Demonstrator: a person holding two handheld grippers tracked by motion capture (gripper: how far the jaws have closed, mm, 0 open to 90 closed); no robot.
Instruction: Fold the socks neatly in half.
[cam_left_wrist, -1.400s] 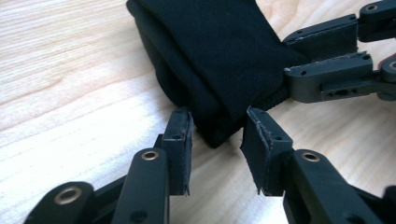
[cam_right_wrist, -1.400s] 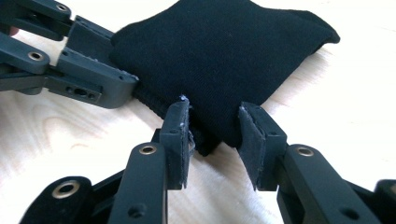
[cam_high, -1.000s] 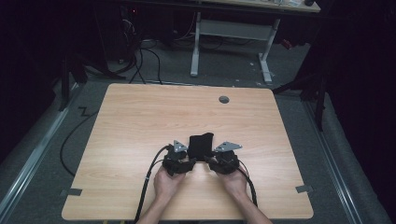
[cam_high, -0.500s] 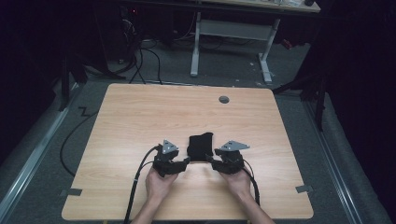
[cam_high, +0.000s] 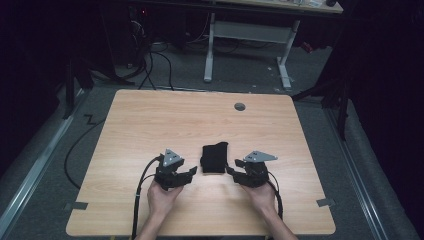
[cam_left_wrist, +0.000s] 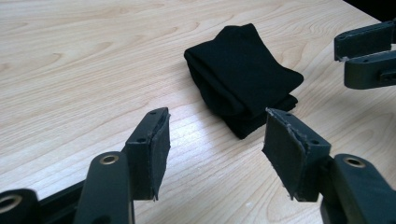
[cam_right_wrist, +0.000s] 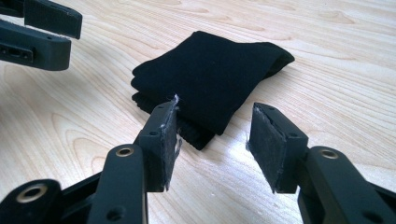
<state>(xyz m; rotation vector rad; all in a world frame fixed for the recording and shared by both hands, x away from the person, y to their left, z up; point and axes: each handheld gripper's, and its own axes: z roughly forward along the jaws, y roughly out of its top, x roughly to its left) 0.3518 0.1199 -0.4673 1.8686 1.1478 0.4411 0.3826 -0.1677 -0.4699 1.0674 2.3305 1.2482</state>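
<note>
Folded black cloth (cam_high: 214, 157) lies flat on the wooden table (cam_high: 150, 120), toward its near edge, between the two grippers (it is stacked in several layers). Left gripper (cam_high: 187, 174) sits just beside it, jaws spread with nothing between them, having just been opening. Right gripper (cam_high: 232, 171) likewise stands spread and empty, its jaws just opened, clear of the cloth.
</note>
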